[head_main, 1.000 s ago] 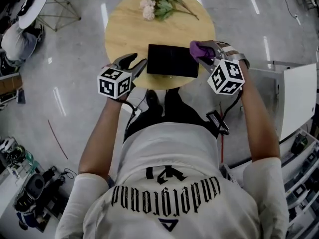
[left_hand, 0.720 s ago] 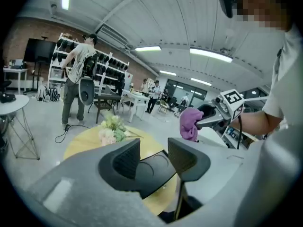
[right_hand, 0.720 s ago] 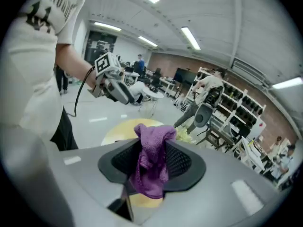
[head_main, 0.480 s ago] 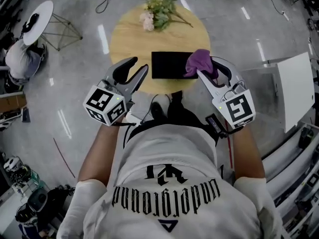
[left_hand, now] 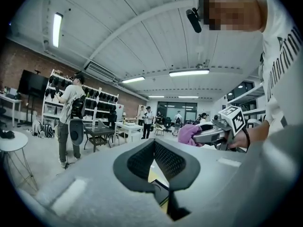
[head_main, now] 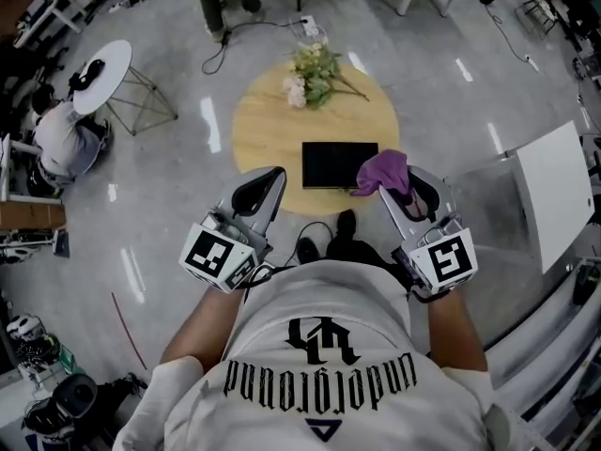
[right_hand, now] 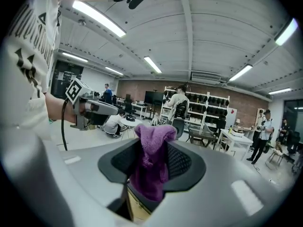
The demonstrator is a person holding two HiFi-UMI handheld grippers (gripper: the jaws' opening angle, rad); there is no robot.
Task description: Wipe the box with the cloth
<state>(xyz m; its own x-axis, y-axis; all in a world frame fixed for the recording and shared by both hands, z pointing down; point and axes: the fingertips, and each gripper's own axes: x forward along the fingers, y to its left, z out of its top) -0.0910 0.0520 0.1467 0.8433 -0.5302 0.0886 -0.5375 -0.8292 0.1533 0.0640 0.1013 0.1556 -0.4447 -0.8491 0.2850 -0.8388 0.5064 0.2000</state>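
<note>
A black box [head_main: 340, 164] lies flat on the round wooden table [head_main: 272, 130], near its front edge. My right gripper [head_main: 389, 190] is shut on a purple cloth [head_main: 383, 171] that bunches up out of its jaws; in the right gripper view the cloth [right_hand: 152, 161] fills the gap in the right gripper [right_hand: 152, 148]. My left gripper [head_main: 274, 180] hangs left of the box, apart from it. Its jaws have just been closing and now meet with nothing between them, as the left gripper [left_hand: 155, 144] shows in its own view. Both grippers are held up above the table, near my chest.
A bunch of flowers [head_main: 315, 69] lies at the table's far side. A small white round table [head_main: 101, 75] and a seated person [head_main: 61, 141] are at the left. Someone's legs [head_main: 211, 3] stand beyond the table. A white panel [head_main: 554, 195] stands at the right.
Both grippers have risen and drawn back from the table toward my body. The left jaws, wide apart before, have closed. The right gripper keeps the cloth. The table looks smaller and further below.
</note>
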